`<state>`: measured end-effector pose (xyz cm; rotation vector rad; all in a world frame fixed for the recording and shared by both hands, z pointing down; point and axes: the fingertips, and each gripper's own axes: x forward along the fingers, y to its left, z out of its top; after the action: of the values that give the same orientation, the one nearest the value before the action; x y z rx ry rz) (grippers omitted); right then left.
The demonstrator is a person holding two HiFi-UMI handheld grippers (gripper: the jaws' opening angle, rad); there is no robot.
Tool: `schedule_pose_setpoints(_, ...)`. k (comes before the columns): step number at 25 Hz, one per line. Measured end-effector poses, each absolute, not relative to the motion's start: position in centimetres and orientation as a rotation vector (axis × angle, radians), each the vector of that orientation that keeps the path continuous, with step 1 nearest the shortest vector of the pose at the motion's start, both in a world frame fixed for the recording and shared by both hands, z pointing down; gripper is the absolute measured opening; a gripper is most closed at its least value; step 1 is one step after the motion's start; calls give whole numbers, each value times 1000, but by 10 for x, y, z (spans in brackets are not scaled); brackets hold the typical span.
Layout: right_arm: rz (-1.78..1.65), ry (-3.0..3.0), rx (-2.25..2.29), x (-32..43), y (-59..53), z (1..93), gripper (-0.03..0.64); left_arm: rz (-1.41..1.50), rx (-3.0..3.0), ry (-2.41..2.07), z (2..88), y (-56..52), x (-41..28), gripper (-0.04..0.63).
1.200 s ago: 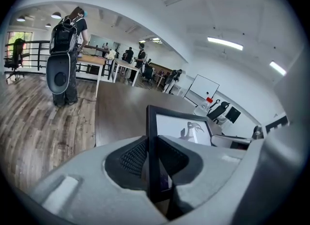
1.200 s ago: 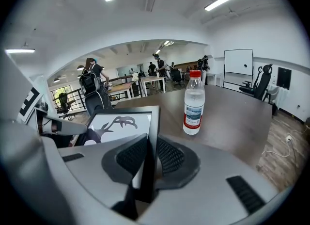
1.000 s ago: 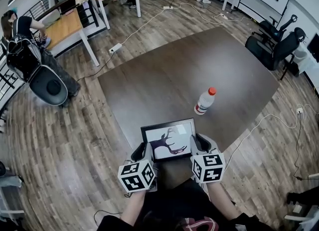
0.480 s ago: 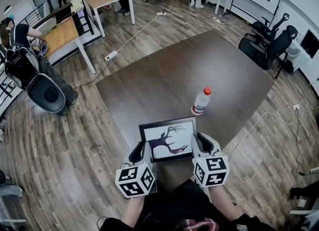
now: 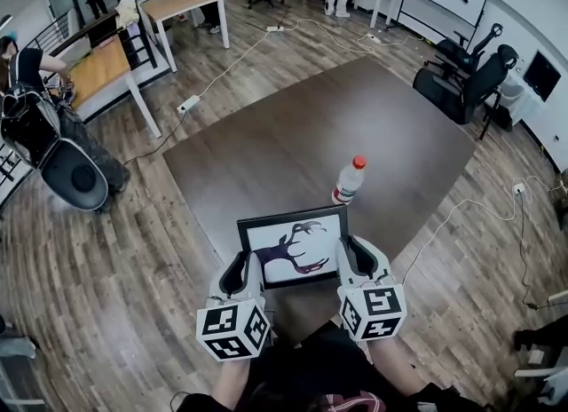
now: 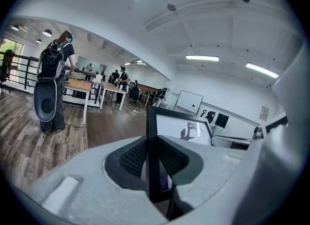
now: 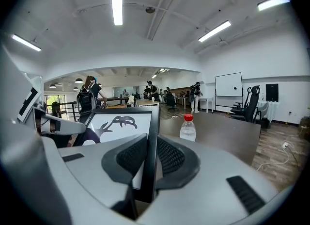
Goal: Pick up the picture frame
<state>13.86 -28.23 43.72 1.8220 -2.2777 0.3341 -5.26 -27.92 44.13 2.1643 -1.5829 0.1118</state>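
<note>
A black picture frame (image 5: 291, 246) with a dark antler print on white hangs above the near edge of the brown table (image 5: 293, 144), held between both grippers. My left gripper (image 5: 249, 270) is shut on the frame's left edge (image 6: 153, 161). My right gripper (image 5: 344, 259) is shut on its right edge (image 7: 149, 156). In both gripper views the black ribbed pads press either side of the thin frame border. The print (image 7: 116, 124) faces up toward the head camera.
A clear water bottle (image 5: 346, 181) with a red cap stands upright on the table just beyond the frame, also in the right gripper view as the bottle (image 7: 187, 128). Office chairs (image 5: 461, 82) stand at the far right, wooden desks (image 5: 115, 51) and a person far left. Cables cross the floor.
Both grippers have risen with the frame held between them, and it now looks larger and nearer the head camera. The bottle stays in place.
</note>
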Motion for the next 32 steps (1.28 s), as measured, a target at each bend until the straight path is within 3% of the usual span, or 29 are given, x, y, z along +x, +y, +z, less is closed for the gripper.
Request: schedule_pose_setpoints(32,218,-2387,1939,136,-263,384,71,23,2309,-1660,385,-264,-56,78)
